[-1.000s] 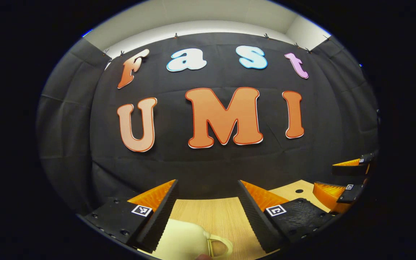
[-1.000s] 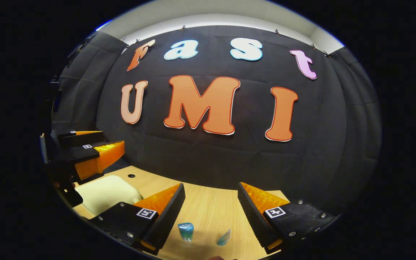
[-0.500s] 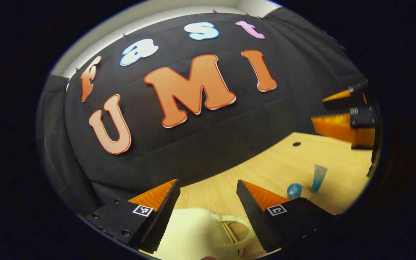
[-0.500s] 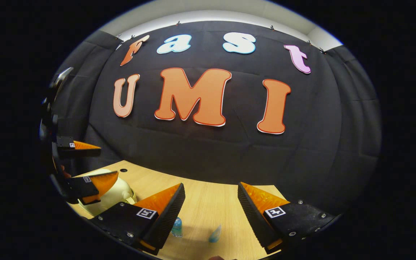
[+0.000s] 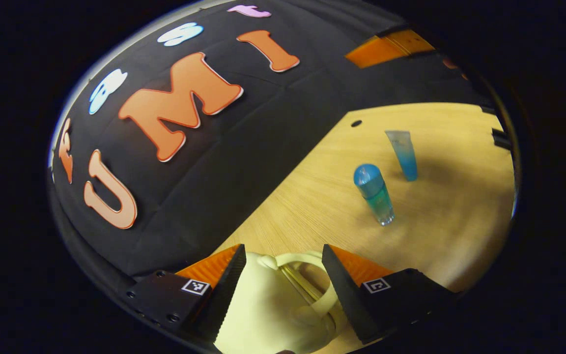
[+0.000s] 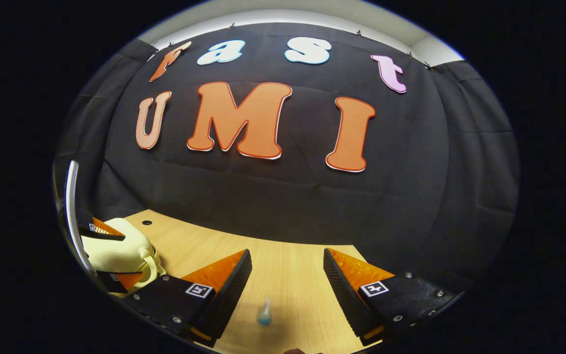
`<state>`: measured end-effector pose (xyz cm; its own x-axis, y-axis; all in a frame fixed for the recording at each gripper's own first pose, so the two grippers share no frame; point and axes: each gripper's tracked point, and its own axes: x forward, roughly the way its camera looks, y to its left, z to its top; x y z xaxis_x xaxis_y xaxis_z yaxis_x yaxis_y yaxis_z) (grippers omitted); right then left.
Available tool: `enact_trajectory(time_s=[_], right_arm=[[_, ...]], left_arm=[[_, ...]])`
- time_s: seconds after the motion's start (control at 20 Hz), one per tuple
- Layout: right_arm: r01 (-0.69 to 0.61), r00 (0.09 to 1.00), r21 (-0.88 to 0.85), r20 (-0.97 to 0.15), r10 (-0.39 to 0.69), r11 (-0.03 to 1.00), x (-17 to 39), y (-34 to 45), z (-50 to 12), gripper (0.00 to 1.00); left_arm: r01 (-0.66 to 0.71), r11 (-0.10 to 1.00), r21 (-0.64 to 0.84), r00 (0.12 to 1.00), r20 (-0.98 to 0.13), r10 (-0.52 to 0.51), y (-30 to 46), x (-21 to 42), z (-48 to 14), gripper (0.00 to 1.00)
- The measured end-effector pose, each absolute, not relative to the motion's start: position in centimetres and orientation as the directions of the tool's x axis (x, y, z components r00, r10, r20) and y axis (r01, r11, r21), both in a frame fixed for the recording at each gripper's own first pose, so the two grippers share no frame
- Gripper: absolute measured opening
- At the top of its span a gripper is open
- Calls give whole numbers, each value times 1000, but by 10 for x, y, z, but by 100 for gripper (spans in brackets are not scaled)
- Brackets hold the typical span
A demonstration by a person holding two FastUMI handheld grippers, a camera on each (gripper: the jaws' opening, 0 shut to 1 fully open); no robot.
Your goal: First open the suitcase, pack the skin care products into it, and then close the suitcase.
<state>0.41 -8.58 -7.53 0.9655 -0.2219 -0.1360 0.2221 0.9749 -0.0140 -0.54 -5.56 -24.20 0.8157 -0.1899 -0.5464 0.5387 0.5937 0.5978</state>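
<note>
A cream suitcase lies on the wooden table, its loop handle between the fingers of my left gripper, which is open and rolled to one side. Beyond it stand a blue bottle and a blue tube. In the right gripper view, my right gripper is open above the table with the blue tube below its gap. The suitcase shows at the lower left there, with the left gripper straddling its handle side. The suitcase lid looks closed.
The black cloth wall closes off the back of the table. A small dark hole marks the tabletop near the wall. The other gripper's fingers show at the top right of the left gripper view.
My left gripper has rolled further and dropped toward the suitcase, so the handle now lies between its fingers. My right gripper has drifted a little; the bottle has left its view.
</note>
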Motion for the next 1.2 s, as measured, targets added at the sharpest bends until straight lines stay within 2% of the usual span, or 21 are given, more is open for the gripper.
enact_trajectory(time_s=[0.4, 0.45, 0.65, 0.7, 0.75, 0.8, 0.85, 0.9, 0.95, 1.0, 1.05, 1.2], right_arm=[[260, 953, 10, -167, -254, 966, -1, -103, -94, 94], [260, 952, 12, -169, -255, 965, 0, -103, -95, 94], [262, 953, 13, -162, -256, 965, -1, -105, -94, 94], [263, 953, 14, -160, -258, 965, -2, -106, -93, 94], [265, 952, 14, -160, -259, 964, -1, -107, -93, 94], [264, 953, 18, -160, -258, 964, -2, -106, -93, 94], [263, 953, 19, -161, -257, 965, -2, -105, -92, 94], [261, 954, 20, -160, -255, 965, -2, -105, -90, 94], [259, 955, 16, -157, -253, 966, -2, -103, -89, 94], [255, 956, 10, -155, -250, 967, -2, -102, -88, 94], [250, 957, 5, -156, -246, 968, -1, -101, -88, 94], [233, 961, -3, -155, -231, 972, 1, -92, -83, 94]], left_arm=[[636, 442, 632, 743, -656, -131, -51, -30, -285, 92], [640, 415, 647, 743, -659, -118, -51, -30, -288, 84], [641, 277, 716, 756, -652, -65, -44, -35, -296, 81], [636, 251, 729, 762, -645, -56, -44, -34, -298, 71], [636, 224, 738, 762, -647, -29, -38, -34, -302, 75], [637, 218, 740, 761, -649, -20, -34, -31, -310, 70], [638, 214, 740, 756, -655, 12, -27, -38, -314, 51], [626, 210, 751, 767, -642, 11, -28, -40, -312, 29], [628, 213, 749, 764, -645, 14, -28, -40, -310, 14], [609, 240, 756, 778, -628, 5, -31, -24, -317, 20], [596, 273, 755, 787, -617, -8, -31, -27, -309, 11], [550, 391, 738, 805, -594, -10, -23, -20, -280, 12]])
